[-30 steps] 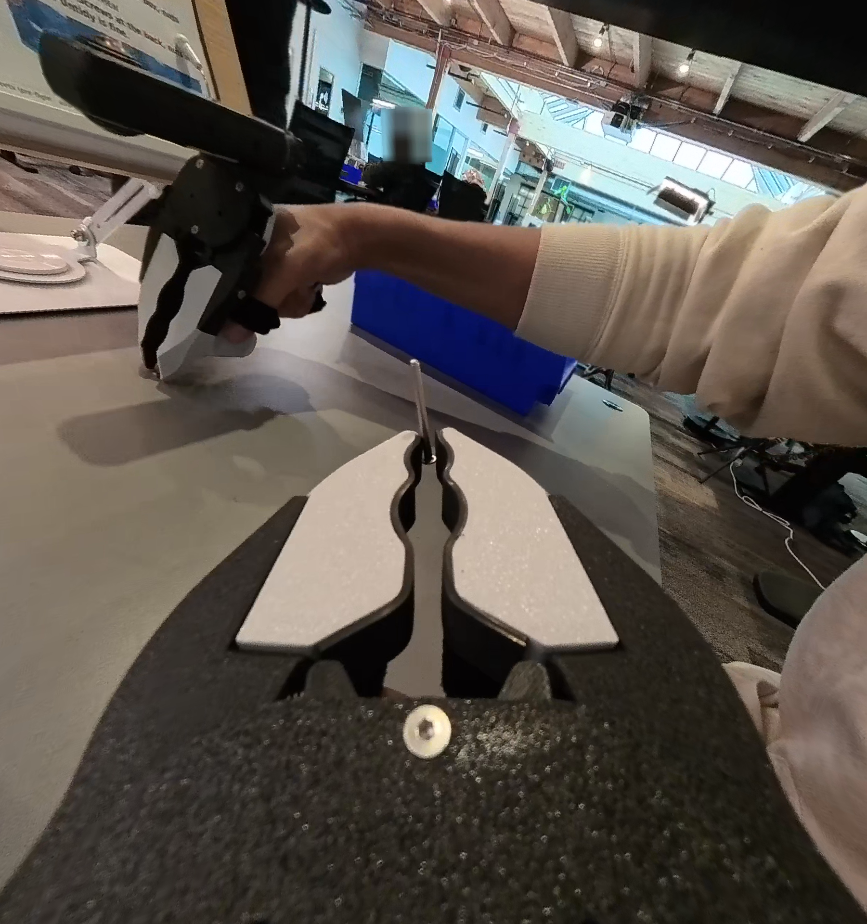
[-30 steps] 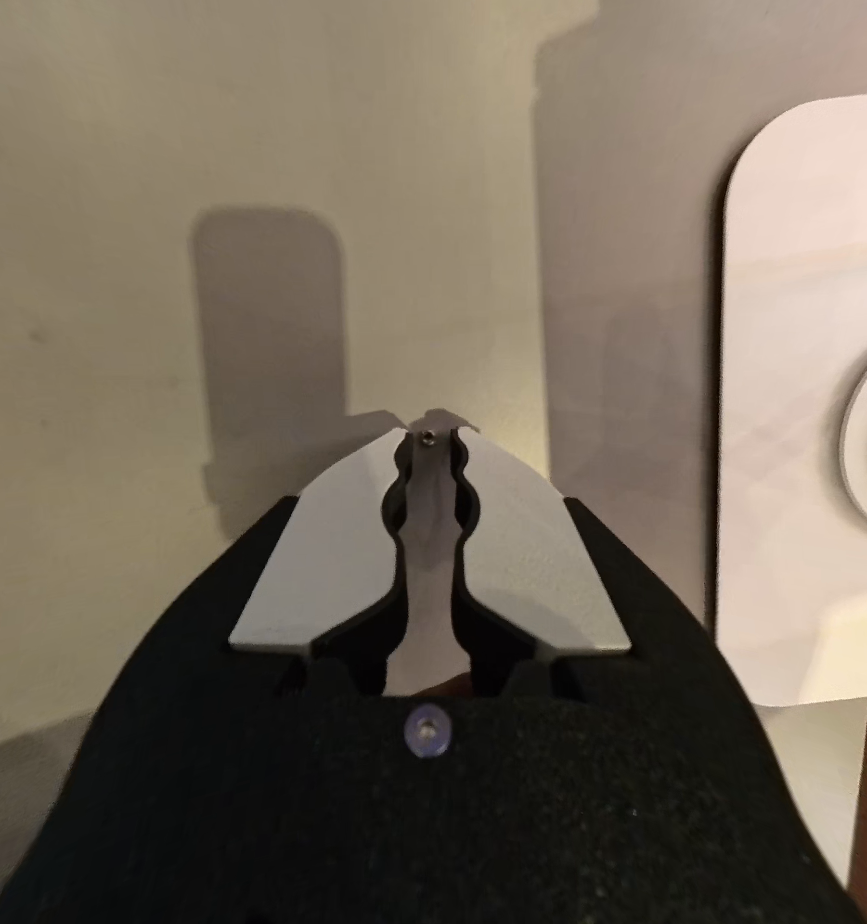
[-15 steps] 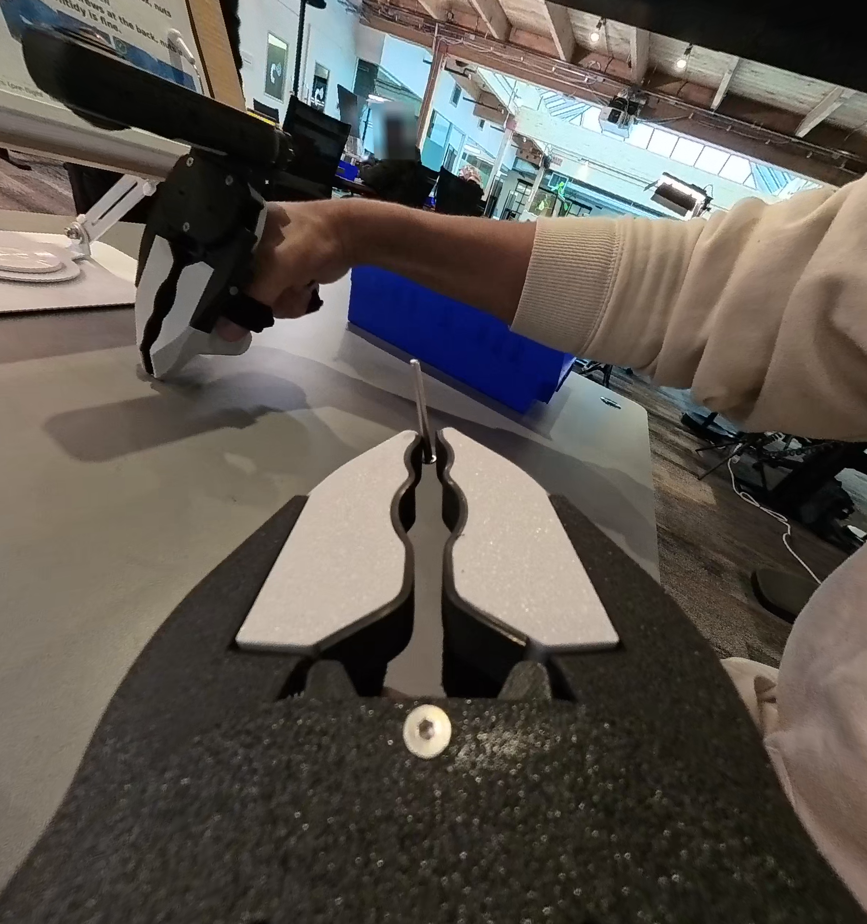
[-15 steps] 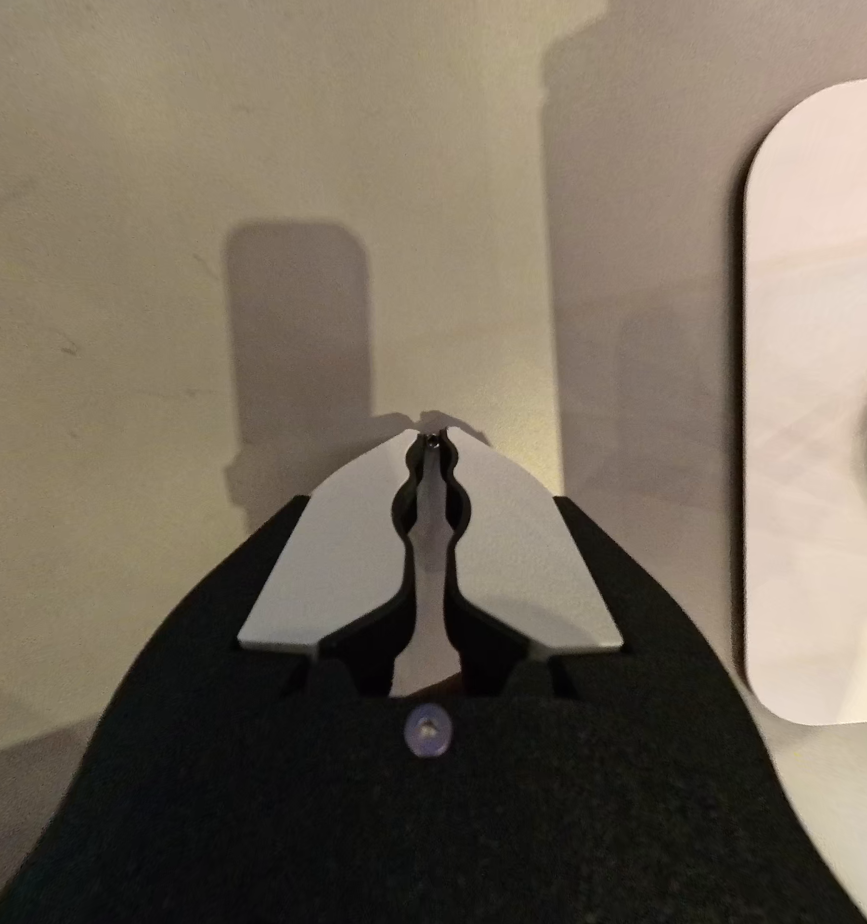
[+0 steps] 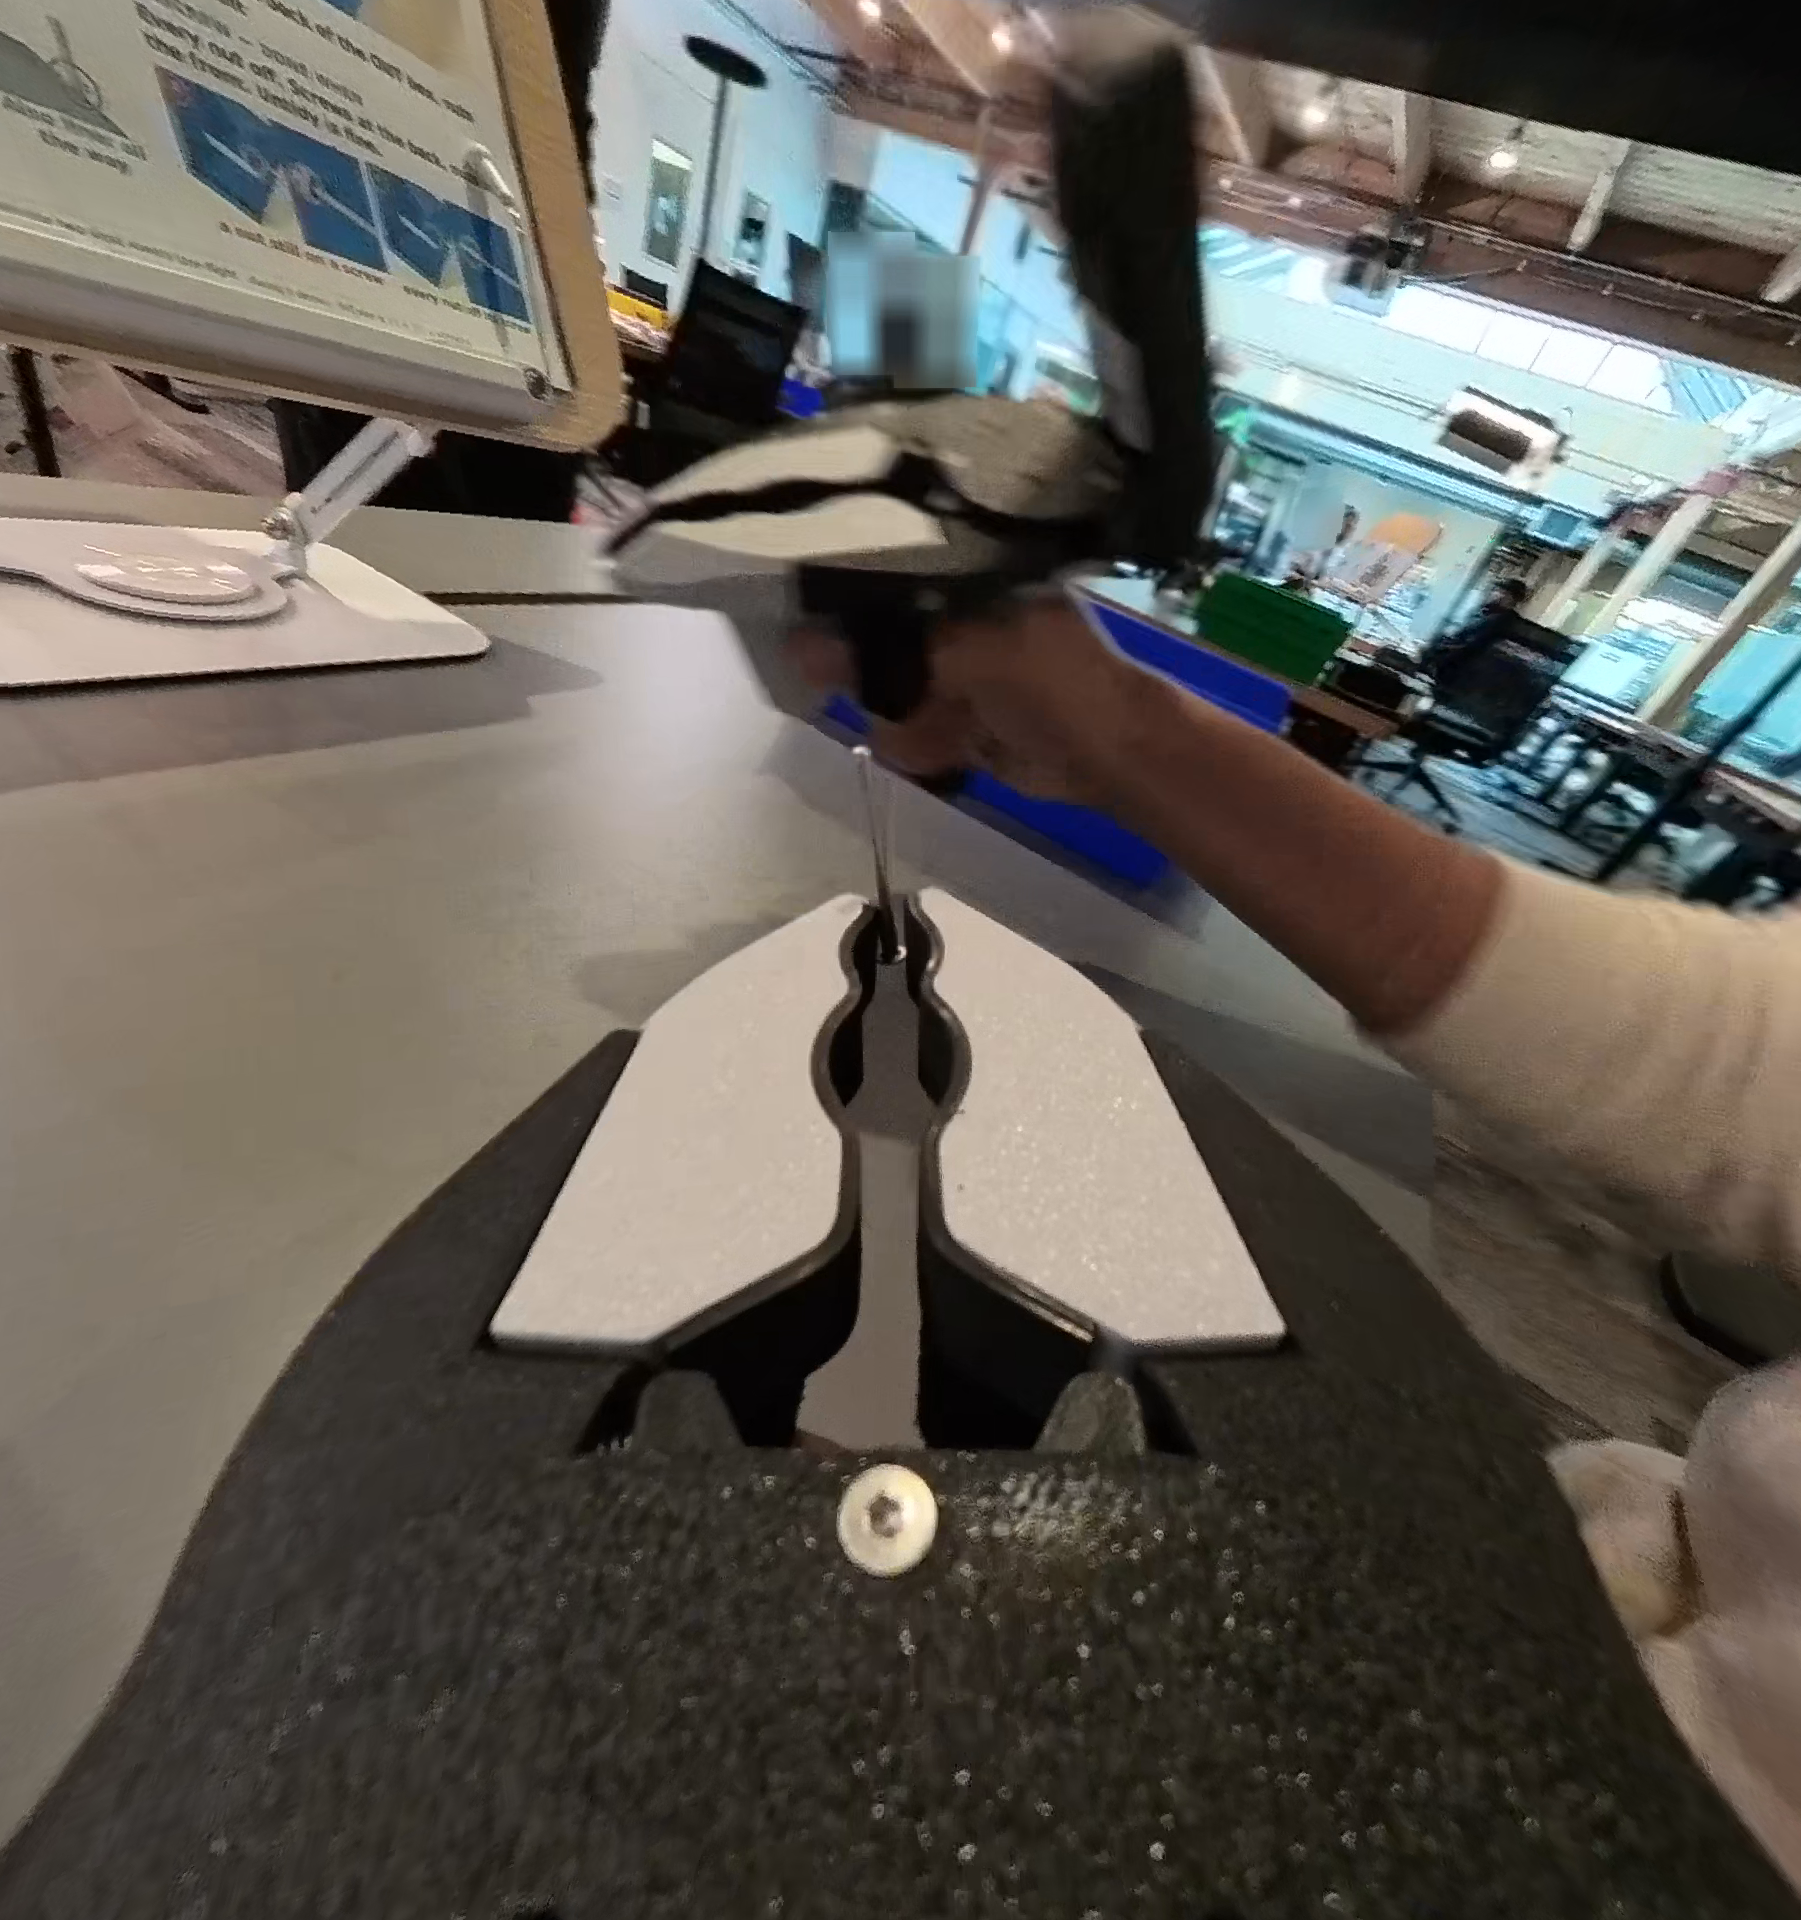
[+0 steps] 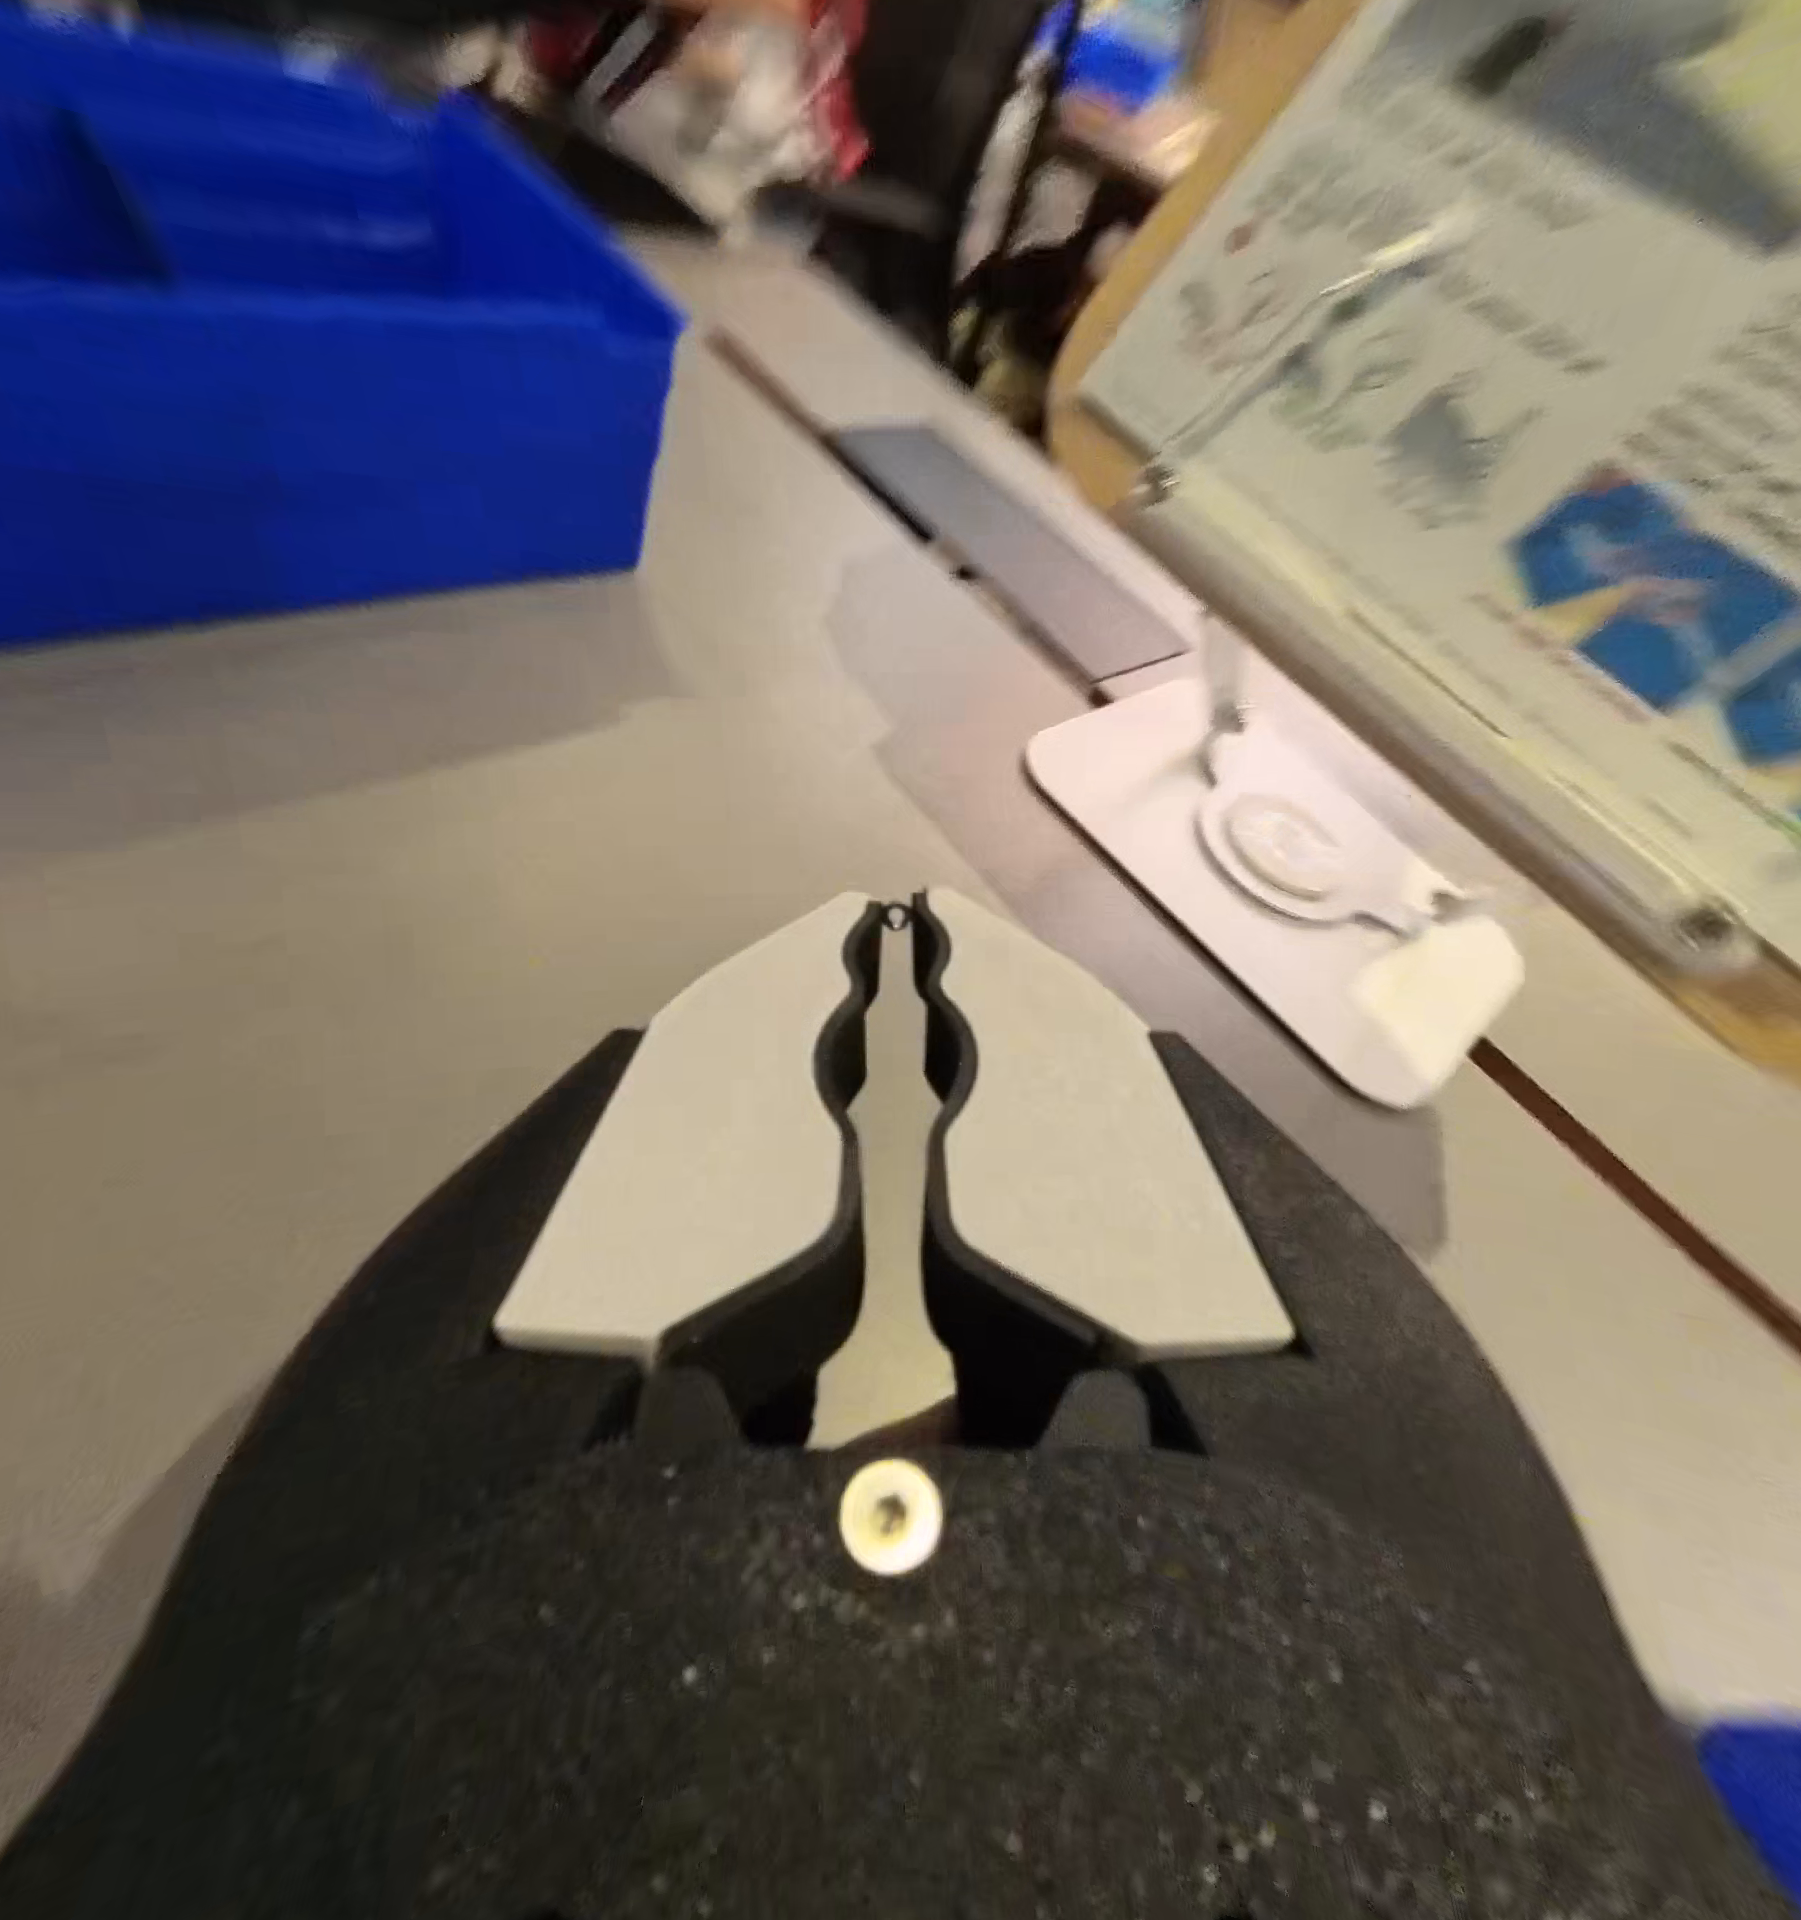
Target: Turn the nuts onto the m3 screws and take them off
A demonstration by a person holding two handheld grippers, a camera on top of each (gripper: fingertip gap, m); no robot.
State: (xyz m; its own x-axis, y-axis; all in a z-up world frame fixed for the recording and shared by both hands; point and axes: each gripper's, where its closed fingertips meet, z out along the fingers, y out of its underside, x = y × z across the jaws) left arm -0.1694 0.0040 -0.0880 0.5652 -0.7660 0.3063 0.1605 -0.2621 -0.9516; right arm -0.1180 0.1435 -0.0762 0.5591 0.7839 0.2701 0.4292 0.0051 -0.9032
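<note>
Screw (image 5: 880,831) pinched upright at left gripper (image 5: 891,940) tips; right gripper (image 6: 901,914) clamps nut (image 6: 897,914).

Right gripper (image 5: 615,540) smeared by motion — nut (image 6: 897,916) at its tips a tiny dark speck

Blue bin (image 6: 283,416), instruction board (image 5: 241,197), grey table (image 5: 252,987)

blue bin (image 6: 252,416) left, sign stand (image 6: 1280,894) right
</note>
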